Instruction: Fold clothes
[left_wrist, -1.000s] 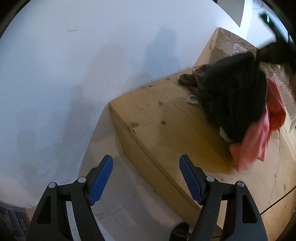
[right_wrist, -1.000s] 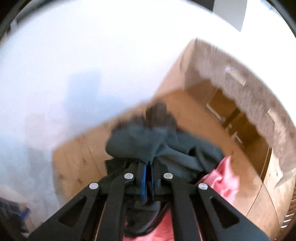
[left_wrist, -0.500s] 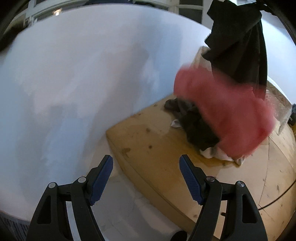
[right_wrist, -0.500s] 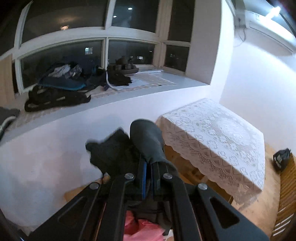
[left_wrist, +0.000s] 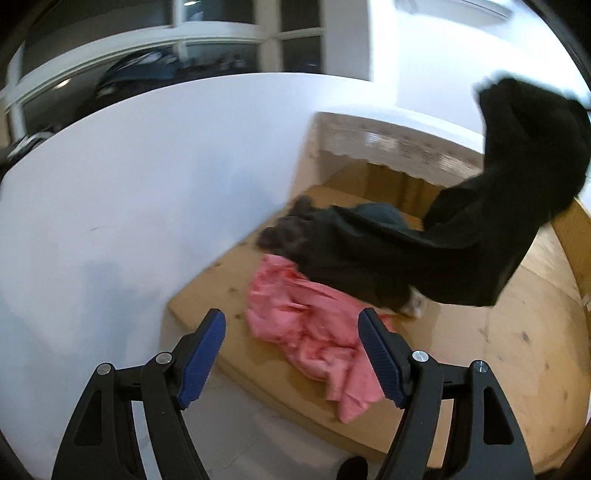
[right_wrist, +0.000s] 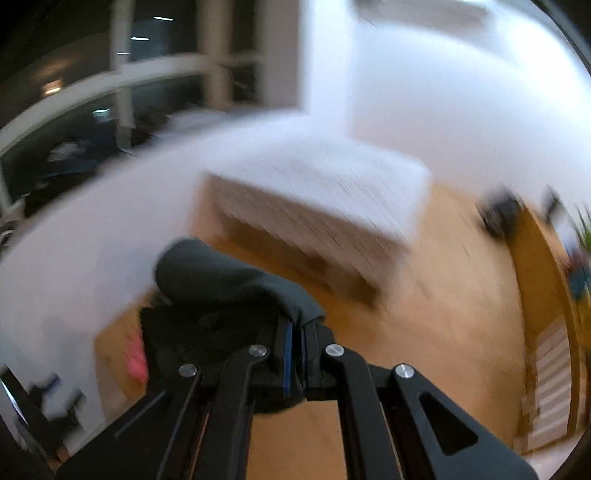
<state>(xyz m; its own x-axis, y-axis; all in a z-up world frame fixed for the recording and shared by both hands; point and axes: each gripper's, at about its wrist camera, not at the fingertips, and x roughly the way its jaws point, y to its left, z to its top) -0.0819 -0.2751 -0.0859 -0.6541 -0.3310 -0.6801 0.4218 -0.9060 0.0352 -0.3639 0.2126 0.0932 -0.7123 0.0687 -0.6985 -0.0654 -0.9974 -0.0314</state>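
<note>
A black garment (left_wrist: 480, 221) hangs in the air at the right of the left wrist view, its lower end trailing onto a dark clothes pile (left_wrist: 332, 236) on the wooden platform (left_wrist: 517, 350). My right gripper (right_wrist: 297, 343) is shut on this black garment (right_wrist: 221, 280), which bunches over its fingers. A pink garment (left_wrist: 310, 325) lies crumpled at the platform's near corner. My left gripper (left_wrist: 291, 350) is open and empty, held above the platform edge just in front of the pink garment.
A white wall (left_wrist: 129, 203) runs along the left, with dark windows (left_wrist: 166, 66) above it. A table with a white lace cloth (right_wrist: 325, 192) stands beyond the platform. Pale floor (left_wrist: 258, 435) lies below the platform edge.
The pink garment has dropped from the lifted black garment onto the platform corner. My right gripper has swung right and lower, still holding the black garment. The left wrist view has tilted up.
</note>
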